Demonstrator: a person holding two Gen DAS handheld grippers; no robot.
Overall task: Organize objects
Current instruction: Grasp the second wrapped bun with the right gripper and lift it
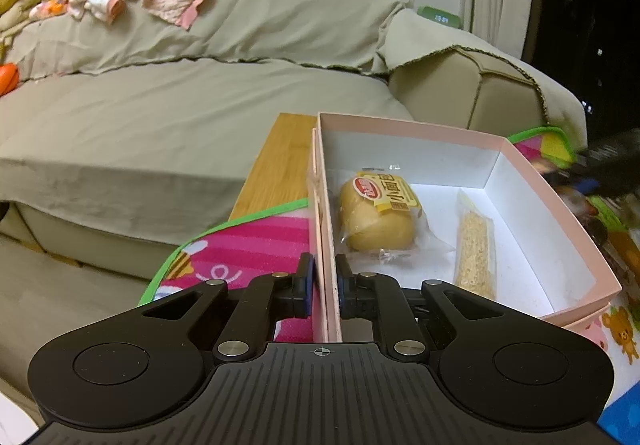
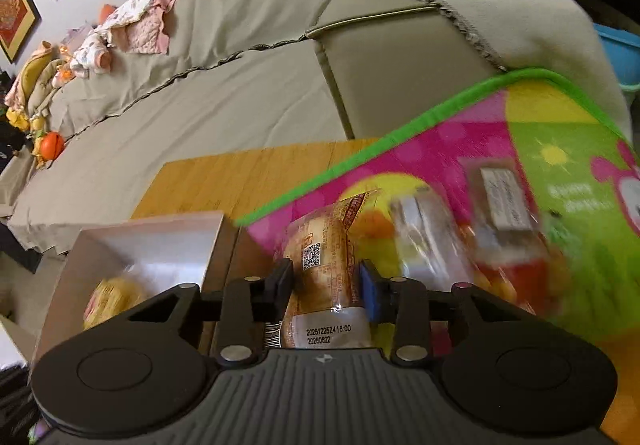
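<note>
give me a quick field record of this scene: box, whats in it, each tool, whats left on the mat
box: pink box, open, white inside
in box: wrapped bun; noodle packet
left tool: shut on the box's near wall
right tool: shut on a wrapped bread snack
mat: play mat, more wrapped snacks on it, blurred
behind: sofa

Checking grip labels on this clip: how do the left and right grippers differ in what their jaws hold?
The left gripper is shut on the thin wall of the pink box; the right gripper is shut wider on a wrapped snack packet. The left's view is sharp, the right's blurred. Both are black and point downward.
</note>
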